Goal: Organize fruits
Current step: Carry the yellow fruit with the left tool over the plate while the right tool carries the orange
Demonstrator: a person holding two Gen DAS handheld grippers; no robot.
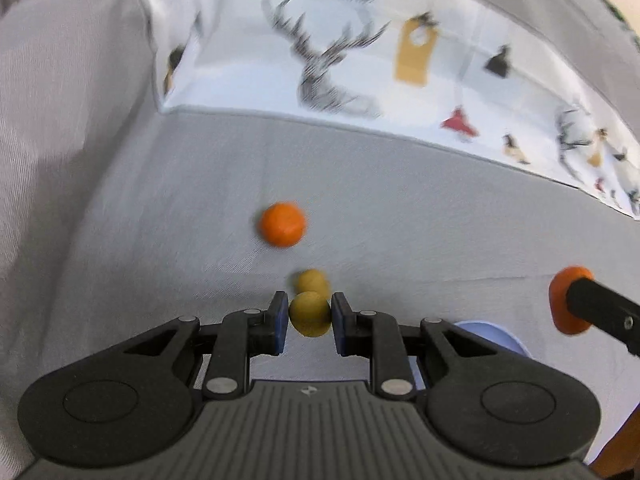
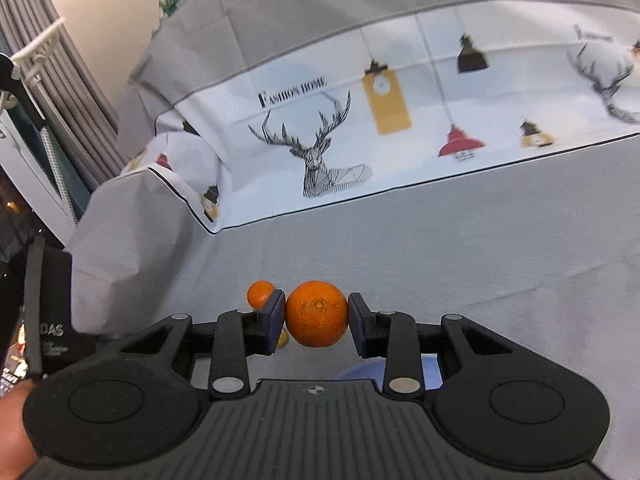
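Gripping one fruit in each gripper above a grey cloth-covered surface (image 1: 400, 220).

Blue-padded fingers (image 1: 282, 318) of the left gripper (image 1: 310, 316) are closed narrowly on a small round yellow-green fruit (image 1: 310, 314), pads pressing both its sides; a second small yellow-green fruit (image 1: 312, 280) lies on the cloth just beyond it, and a loose round orange tangerine (image 1: 283, 224) sits farther out, apart from both. Fingers (image 2: 276, 316) of the right gripper (image 2: 317, 314) clamp a larger round orange tangerine (image 2: 317, 314) between their pads. Under both grippers shows part of a pale blue bowl (image 1: 496, 338), its contents hidden. Behind the cloth runs a white printed fabric with a deer head and hanging lamps (image 2: 320, 152). Grey pleated curtains (image 2: 60, 60) hang at the left in the right wrist view.
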